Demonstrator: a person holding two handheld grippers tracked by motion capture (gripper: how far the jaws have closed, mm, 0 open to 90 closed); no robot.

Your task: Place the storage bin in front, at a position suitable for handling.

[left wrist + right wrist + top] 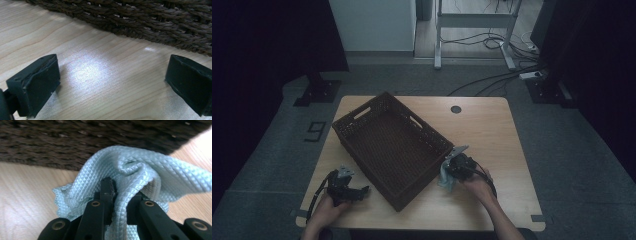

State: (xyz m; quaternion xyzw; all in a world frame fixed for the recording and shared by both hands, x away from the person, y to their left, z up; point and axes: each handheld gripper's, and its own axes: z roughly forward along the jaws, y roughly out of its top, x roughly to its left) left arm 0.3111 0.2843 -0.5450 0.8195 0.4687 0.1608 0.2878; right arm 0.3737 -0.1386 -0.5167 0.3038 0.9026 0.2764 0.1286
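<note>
Dim room, with most of the light falling on a pale wooden table [492, 125] with rounded corners and a round cable hole [455, 109] near its far edge. Grey carpet [562, 150] all around, marked with a dark figure "9" [315, 131] to the left of the table. Beyond, a white cabinet [374, 25] against the far side, next to a white metal desk frame [474, 22] (feet on bare lighter flooring). Loose cables [492, 42] trailing across the floor to a white power strip [532, 75]. Dark curtains or panels [262, 45] on both flanks, with black stand bases [318, 92] at their feet.
</note>
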